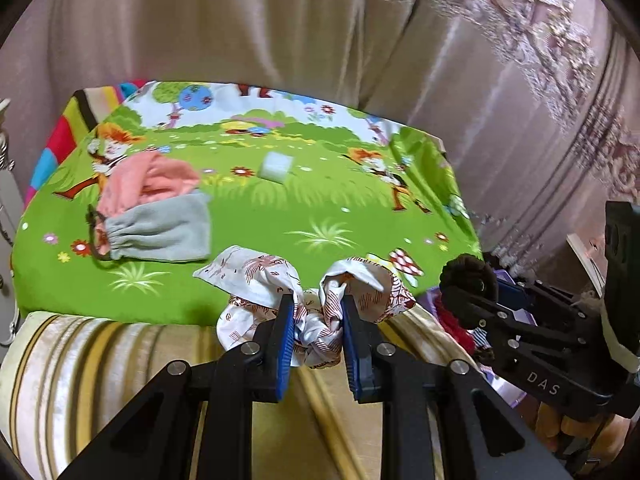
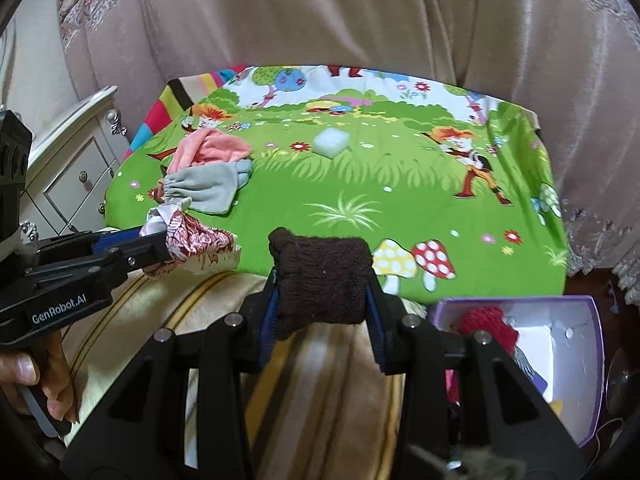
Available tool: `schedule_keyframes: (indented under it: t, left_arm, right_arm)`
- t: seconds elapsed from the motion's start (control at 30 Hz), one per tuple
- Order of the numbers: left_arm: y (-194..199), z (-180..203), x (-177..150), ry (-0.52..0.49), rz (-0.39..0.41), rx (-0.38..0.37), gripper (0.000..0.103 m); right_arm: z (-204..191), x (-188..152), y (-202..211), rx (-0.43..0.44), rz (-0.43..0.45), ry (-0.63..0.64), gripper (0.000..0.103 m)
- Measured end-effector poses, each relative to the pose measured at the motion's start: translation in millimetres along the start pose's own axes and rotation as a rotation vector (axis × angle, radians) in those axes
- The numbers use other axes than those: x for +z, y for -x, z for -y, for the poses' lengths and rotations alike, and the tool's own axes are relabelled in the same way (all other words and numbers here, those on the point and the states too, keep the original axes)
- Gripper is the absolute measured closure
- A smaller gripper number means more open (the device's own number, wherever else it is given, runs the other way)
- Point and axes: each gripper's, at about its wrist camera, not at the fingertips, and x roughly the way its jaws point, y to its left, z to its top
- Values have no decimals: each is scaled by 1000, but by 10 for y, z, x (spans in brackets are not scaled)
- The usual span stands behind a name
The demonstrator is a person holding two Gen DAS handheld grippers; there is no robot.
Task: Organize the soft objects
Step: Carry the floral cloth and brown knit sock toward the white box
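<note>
1. Writing first: the right gripper's (image 1: 466, 280) black body reads "DAS" in the left wrist view, and the left gripper's (image 2: 160, 250) body reads "GenRobot.AI" in the right wrist view.
2. A shiny beige curtain (image 2: 320, 20) fills the background, with a white carved nightstand (image 2: 68, 152) at nine o'clock in the right wrist view.
3. A bright green cartoon cloth (image 2: 400, 200) (mushrooms, trees, flowers, figures) covers the surface; a gold-striped cushion (image 1: 100, 360) lies along its near edge.
4. A purple-rimmed box (image 2: 576, 344) sits at four o'clock in the right wrist view, with a red knitted item (image 2: 488, 326) inside.
5. On the cloth at ten o'clock lie a pink cloth (image 2: 212, 148) and a grey drawstring pouch (image 2: 208, 188), touching; a small white foam block (image 2: 330, 142) sits near twelve.
6. Both grippers angle downward, side by side over the cushion's edge; a hand (image 2: 36, 384) grips the left handle.
7. The left jaws are clamped on a white-and-red patterned scrunchie (image 1: 316, 320).
8. The right jaws are clamped on a dark brown knitted piece (image 2: 322, 282).
</note>
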Motion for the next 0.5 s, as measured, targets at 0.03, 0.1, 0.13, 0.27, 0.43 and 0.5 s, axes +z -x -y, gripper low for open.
schedule_keyframes:
  t: [0.03,0.1,0.13,0.27,0.43,0.5]
  left_arm:
    - [2,53,-7,-9,-1,-10,80]
    - [10,170,-21,-29,-3,-27,80]
    - [23,249,-31,-45,0,-43,80]
    - [18,507,-91,-91,-11,-90,80]
    - [-25,807,-121,-149,-34,-151,80]
    - [-33,931,-129,-174,-34,-177,80]
  right_arm:
    - [40,-27,40,-7,3,-9,61]
    - [147,-85,144,-17,15,-34,61]
    - [189,-108,189,-23,19,-43,61]
    - [446,-222,426,-64,40,-92,61]
    - [753,-335,658,-119,52,-148,61]
    - [870,-369,756,-160,61,-162,61]
